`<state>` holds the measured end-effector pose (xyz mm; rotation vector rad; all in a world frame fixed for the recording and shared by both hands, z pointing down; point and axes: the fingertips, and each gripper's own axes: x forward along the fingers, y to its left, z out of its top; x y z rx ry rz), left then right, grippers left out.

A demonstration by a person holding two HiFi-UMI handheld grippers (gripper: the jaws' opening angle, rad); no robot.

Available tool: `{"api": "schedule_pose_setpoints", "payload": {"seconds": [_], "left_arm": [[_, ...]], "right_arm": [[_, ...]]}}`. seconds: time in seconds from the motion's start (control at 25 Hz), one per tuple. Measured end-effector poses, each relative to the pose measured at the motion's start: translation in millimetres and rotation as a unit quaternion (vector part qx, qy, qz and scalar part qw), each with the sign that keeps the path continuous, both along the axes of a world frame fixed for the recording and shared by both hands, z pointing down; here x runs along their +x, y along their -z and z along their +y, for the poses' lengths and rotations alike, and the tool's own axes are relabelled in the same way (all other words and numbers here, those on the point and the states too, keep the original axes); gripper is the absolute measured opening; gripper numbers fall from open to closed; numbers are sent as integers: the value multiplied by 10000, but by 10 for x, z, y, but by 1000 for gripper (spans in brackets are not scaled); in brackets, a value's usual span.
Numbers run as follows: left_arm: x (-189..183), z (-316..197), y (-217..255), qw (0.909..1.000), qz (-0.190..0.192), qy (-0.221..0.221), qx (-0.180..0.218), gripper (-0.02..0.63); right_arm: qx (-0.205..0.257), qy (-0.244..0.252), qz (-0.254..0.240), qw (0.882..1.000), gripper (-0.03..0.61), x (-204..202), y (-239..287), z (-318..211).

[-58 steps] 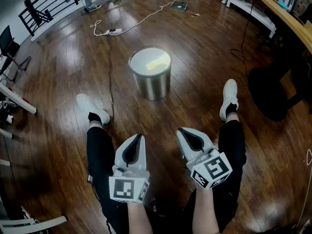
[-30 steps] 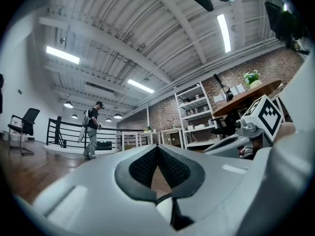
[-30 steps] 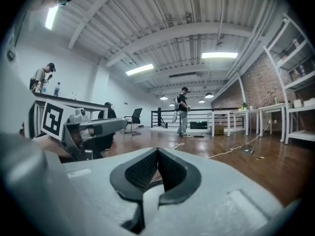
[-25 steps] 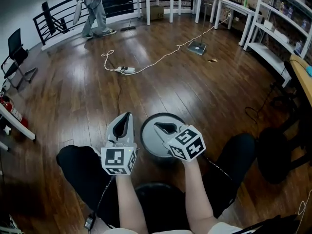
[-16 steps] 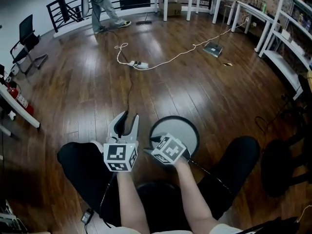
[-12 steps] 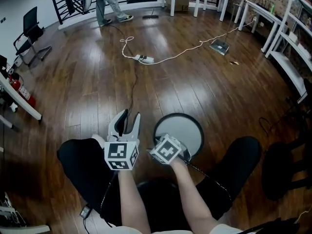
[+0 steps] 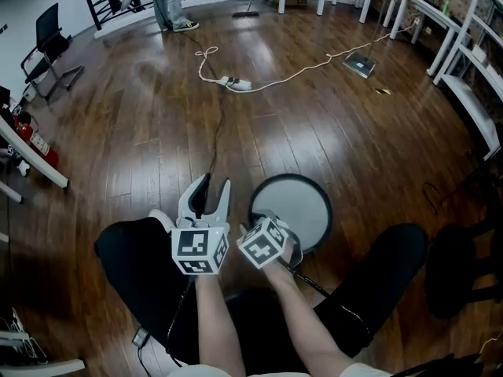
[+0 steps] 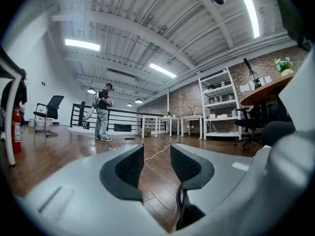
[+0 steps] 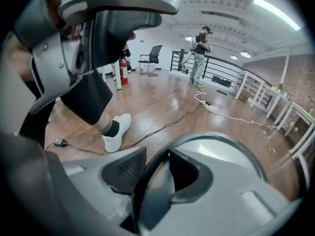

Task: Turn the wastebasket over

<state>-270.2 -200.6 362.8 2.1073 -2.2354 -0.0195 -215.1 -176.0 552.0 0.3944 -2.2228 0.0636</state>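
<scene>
Right gripper (image 7: 258, 215), jaws just closing, clamps the wastebasket (image 7: 297, 204) rim; left gripper (image 7: 211, 187), just opened partway, empty.

The wastebasket (image 7: 302, 206) showed a pale grey-white face inside a dark rim. The left gripper (image 7: 214, 187) and right gripper (image 9: 156, 167) were light grey with black ribbed pads (image 8: 129, 167), their cubes (image 7: 200, 250) checked in black-and-white squares. The floor (image 7: 141, 108) was glossy dark-brown planks, the trousers (image 7: 130, 265) black, the shoe (image 9: 115, 132) white.

Power strip (image 7: 238, 84), black chair (image 7: 49, 22), perhaps extinguisher (image 7: 39, 146)
</scene>
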Motion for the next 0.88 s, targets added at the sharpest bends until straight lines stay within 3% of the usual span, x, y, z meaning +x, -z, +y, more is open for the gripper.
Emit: {"api": "schedule_pose_setpoints", "payload": {"seconds": [0.4,0.64,0.72,0.88], "left_arm": [[70,0,-84,9999,97,93,-59,113],[297,-150,-97,9998,146,-159,-58,112],[365,-194,-114,9996,154,-236,-58,112],[485,-270,-159,9991,223,-348,-56,112]], "right_arm": [[-314,-691,-513,9958,81,418,105,-233],[-274,-1057,-741,9912,61,875,118,-497],[-330,-1267,-1112,9851,58,996,229,-596],[-631,-1761,-1993,9619,44,1304,437,-740]]}}
